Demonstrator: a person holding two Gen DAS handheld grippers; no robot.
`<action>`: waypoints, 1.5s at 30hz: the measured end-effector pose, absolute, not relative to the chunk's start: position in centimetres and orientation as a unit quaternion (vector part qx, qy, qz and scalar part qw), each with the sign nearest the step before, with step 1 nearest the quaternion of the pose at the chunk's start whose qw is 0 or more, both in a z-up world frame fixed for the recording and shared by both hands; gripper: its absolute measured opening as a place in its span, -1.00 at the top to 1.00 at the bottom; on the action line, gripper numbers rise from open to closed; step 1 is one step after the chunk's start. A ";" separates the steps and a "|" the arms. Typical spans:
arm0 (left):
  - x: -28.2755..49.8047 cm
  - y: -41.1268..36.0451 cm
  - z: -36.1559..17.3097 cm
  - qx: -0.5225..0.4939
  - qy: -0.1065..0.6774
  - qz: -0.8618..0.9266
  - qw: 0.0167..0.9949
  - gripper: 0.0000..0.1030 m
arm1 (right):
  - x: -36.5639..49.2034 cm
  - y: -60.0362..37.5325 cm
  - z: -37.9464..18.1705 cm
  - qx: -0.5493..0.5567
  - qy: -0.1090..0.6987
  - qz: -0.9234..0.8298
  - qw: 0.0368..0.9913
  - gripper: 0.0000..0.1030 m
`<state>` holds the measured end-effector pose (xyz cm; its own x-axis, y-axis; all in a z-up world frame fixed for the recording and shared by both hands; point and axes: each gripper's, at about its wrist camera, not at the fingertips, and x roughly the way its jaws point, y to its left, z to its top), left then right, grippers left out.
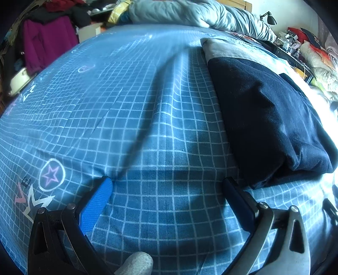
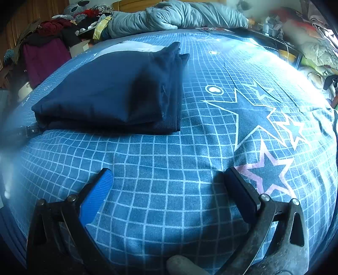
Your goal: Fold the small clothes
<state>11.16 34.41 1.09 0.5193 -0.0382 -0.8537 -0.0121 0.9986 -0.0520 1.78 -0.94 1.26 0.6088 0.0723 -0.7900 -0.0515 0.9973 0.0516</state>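
Note:
A dark navy garment [image 1: 266, 118] lies folded in a thick stack on the blue grid-patterned bed sheet [image 1: 131, 105]. Beyond it a grey and white piece of cloth [image 1: 224, 49] shows under its far end. In the right wrist view the same folded navy garment [image 2: 118, 91] sits ahead and to the left. My left gripper [image 1: 166, 186] is open just above the sheet, left of the garment's near corner, holding nothing. My right gripper [image 2: 169, 177] is also open and empty, over bare sheet in front of the garment.
A rumpled grey duvet [image 1: 190, 12] lies across the head of the bed. Piled clothes, including a magenta one [image 1: 46, 40], stand at the left. Clutter and bedding [image 1: 316, 61] fill the right side. Star prints [image 2: 266, 169] mark the sheet.

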 end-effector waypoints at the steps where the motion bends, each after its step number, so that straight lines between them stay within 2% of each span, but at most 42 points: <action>1: 11.2 34.4 1.1 -0.026 0.489 -0.007 0.872 -1.00 | 1.8 -1.0 1.2 0.013 0.441 0.036 0.897 -1.00; 45: 11.8 34.3 0.8 -0.021 0.485 -0.001 0.874 -1.00 | 2.0 -1.1 1.1 0.024 0.441 0.039 0.896 -1.00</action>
